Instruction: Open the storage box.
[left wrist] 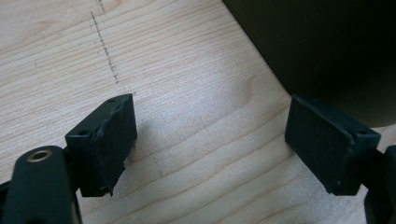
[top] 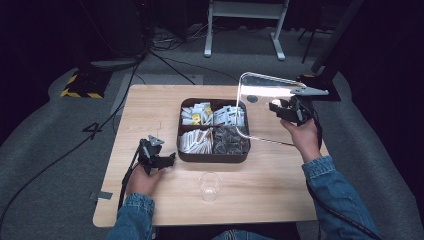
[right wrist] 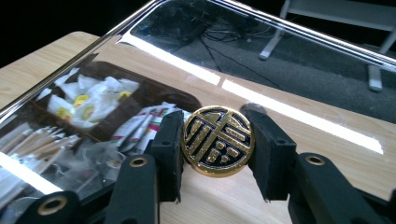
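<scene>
My right gripper [top: 281,107] pinches the round gold-and-black knob [right wrist: 218,141] of a clear lid [top: 265,89], lifted off the box [top: 213,157] and tilted up at the table's [top: 150,107] right side, its lower edge still over the box's right compartments. In the right gripper view both pads press the knob's rim from opposite sides, and the compartments of sachets [right wrist: 88,100] show through the pane.

I judge the lid stiff, glossy and fairly light, probably acrylic or glass with a bright metal-looking edge, so it should neither flex nor forgive a knock. The knob is the one sound place to take it: small, hard and smooth, so the hold rests on pad friction alone. With the pane hanging off a single point, I would expect it to swing or twist about the knob if I move fast; a slow carry, kept near upright, seems wise, and it wants setting down flat and gently.

My left gripper [top: 159,157] rests low on the table just left of the box, jaws spread with nothing between them; its own view looks down on bare wood beside the box's dark wall [left wrist: 336,51]. A clear cup [top: 209,186] stands in front of the box, well apart from the lid.
</scene>
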Available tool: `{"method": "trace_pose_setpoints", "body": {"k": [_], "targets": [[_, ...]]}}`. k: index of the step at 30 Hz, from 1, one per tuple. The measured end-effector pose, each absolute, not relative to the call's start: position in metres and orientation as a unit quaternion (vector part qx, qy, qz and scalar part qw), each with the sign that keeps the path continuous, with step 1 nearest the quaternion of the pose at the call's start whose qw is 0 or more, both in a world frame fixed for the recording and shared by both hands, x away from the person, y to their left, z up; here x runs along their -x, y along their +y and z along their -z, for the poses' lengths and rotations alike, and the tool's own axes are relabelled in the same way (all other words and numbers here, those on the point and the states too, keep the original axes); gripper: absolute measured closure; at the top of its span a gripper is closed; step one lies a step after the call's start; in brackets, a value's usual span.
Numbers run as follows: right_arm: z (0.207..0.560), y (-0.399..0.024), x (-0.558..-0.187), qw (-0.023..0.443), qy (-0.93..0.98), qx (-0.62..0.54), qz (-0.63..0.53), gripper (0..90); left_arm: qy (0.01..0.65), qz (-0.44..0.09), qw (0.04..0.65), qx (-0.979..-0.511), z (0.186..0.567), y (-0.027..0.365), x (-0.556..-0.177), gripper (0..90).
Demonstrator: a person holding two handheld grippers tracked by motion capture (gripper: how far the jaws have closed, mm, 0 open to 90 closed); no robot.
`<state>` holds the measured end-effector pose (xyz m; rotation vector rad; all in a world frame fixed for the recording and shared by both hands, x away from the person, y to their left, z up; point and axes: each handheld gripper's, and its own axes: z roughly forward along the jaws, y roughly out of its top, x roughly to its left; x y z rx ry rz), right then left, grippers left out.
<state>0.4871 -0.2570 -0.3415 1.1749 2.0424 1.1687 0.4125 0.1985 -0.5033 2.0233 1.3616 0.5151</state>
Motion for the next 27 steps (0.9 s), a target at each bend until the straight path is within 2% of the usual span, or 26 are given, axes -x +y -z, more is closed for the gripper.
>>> {"method": "trace_pose_setpoints", "body": {"k": [9,27], "targets": [[0.358,-0.288,-0.496,0.252,0.740,-0.461,-0.420,58.5,0.518,-0.196,0.319,-0.769,0.503,0.198,-0.412,17.2],[0.429,-0.322,-0.515,0.226,0.747,-0.494,-0.382,58.4,0.518,-0.196,0.318,-0.769,0.503,0.198,-0.412,17.2]]}}
